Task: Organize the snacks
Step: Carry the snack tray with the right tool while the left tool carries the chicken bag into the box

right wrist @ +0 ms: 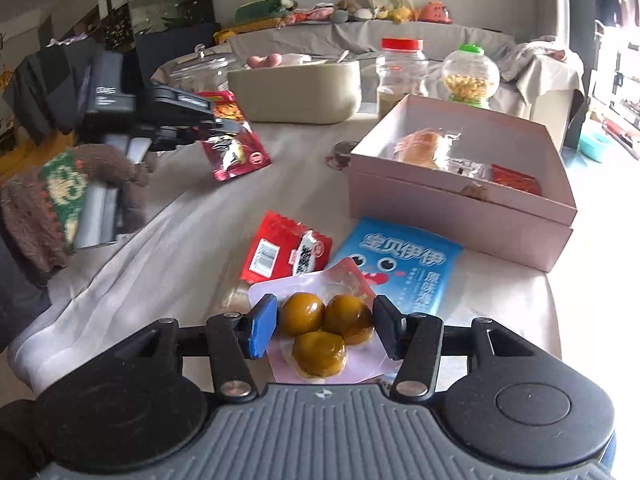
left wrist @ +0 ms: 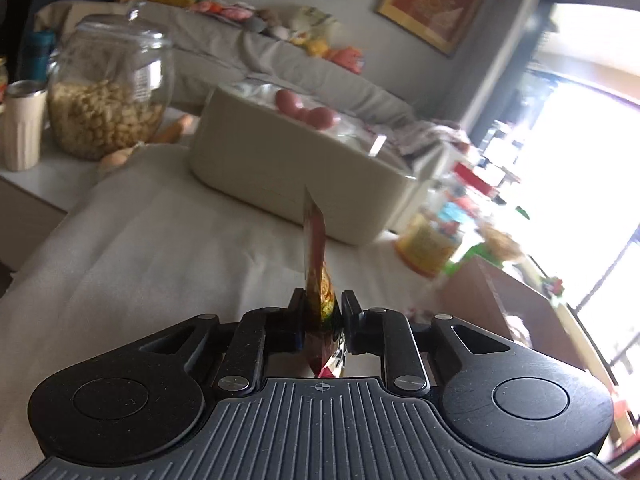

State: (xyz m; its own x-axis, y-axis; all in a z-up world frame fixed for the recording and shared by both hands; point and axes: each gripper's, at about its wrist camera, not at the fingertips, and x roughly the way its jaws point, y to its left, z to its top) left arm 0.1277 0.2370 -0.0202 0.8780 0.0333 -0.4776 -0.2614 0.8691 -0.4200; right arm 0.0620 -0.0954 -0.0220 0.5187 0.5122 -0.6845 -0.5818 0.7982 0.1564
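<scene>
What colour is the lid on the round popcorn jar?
Green lid, clearest in the right wrist view.

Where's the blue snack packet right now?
In the right wrist view, the blue packet lies flat on the cloth, in front of the pink box, right of the red packet.

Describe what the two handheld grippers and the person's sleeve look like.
Both grippers are black with ribbed grey housings and round side discs. The right gripper has one blue pad and one black; the left gripper has black pads. The sleeve is brown knit, green-and-cream patterned.

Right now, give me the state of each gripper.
Left gripper: shut on a red snack packet, held off the table.
Right gripper: shut on a clear pack of three yellow-brown balls.
</scene>
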